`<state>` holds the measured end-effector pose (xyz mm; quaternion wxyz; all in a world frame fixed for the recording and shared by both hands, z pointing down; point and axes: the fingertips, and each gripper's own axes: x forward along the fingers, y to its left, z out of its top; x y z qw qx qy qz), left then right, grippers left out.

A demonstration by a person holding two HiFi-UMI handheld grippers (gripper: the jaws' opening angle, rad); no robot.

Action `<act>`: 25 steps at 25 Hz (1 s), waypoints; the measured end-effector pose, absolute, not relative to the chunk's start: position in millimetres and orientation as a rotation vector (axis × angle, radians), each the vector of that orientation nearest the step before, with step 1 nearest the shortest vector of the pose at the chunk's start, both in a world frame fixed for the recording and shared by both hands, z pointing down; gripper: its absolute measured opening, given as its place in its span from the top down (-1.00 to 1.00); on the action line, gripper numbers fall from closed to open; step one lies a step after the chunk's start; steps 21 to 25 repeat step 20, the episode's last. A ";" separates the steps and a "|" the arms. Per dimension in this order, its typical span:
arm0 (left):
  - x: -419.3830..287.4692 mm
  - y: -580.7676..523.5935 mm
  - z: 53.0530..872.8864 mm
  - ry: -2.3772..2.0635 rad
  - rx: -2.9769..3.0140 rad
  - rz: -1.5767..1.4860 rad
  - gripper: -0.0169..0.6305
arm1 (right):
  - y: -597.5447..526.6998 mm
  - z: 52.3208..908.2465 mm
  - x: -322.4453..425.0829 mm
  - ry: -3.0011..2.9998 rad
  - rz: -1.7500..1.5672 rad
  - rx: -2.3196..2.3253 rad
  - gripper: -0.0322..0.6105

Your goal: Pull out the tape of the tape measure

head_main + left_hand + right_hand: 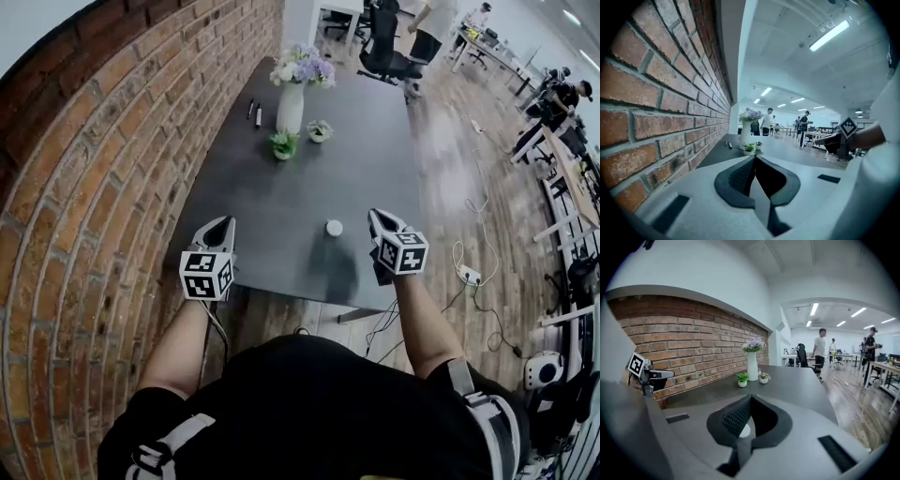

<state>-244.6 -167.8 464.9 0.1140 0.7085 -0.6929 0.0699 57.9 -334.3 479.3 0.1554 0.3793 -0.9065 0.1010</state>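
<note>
Both clenched and empty, the left hand-held gripper (pixel 225 223) and the right hand-held gripper (pixel 375 217) flank a small round white tape measure (pixel 334 228) on the dark grey tabletop (pixel 281 202).

Its case looks light, hard and liable to skid. Pinning the body with one tool and pinching the tape's end tab with the other seems soundest. That tab is too small to make out.

I see a red brick wall (pixel 112 187) along the left edge of a dark table (pixel 281 211). A wooden floor (pixel 450 178) lies right of it, with an office chair (pixel 384 42) beyond the far edge. Long ceiling lamps (pixel 829 35) are lit.
</note>
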 end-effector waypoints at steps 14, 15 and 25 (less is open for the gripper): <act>-240.7 -161.9 448.5 -1.934 2.223 0.195 0.92 | -287.3 444.5 80.2 -2.593 0.249 1.252 0.91; -242.0 -160.8 447.4 -1.935 2.226 0.193 0.92 | -285.9 444.9 80.8 -2.590 0.247 1.253 0.91; -246.7 -155.6 440.9 -1.935 2.237 0.184 0.92 | -279.8 440.1 77.5 -2.591 0.237 1.264 0.91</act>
